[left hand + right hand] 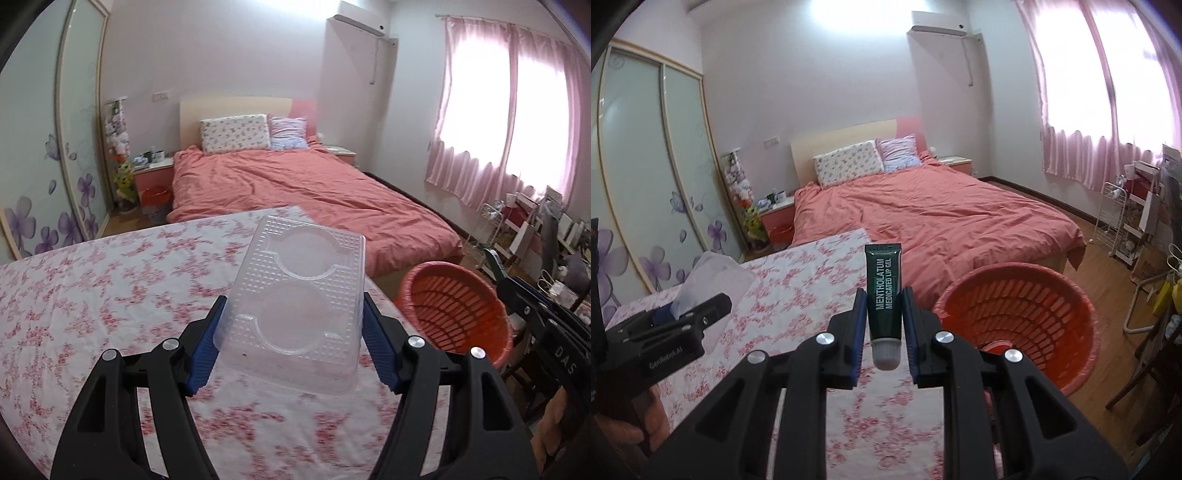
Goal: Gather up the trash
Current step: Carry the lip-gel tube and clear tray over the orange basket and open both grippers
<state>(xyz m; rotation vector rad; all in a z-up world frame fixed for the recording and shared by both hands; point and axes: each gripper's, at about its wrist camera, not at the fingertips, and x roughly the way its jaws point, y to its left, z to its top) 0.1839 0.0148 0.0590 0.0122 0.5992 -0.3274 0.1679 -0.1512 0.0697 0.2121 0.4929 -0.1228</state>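
Note:
My left gripper (293,325) is shut on a clear plastic tray (295,288) and holds it above the flowered tablecloth (92,295). The left gripper also shows in the right wrist view (701,314), at the left, with the tray (709,280) in it. My right gripper (884,306) is shut on a dark green lip gel tube (883,291), white cap toward the camera. The orange mesh waste basket (1019,321) stands just right of the table; it also shows in the left wrist view (458,314), with the right gripper's black body (546,325) beside it.
A bed with a salmon cover (942,221) lies beyond the table. A sliding wardrobe (646,166) is at the left. A white wire rack (1115,221) and cluttered shelves stand at the right below pink curtains (1108,92). A second small orange bin (157,201) sits by the nightstand.

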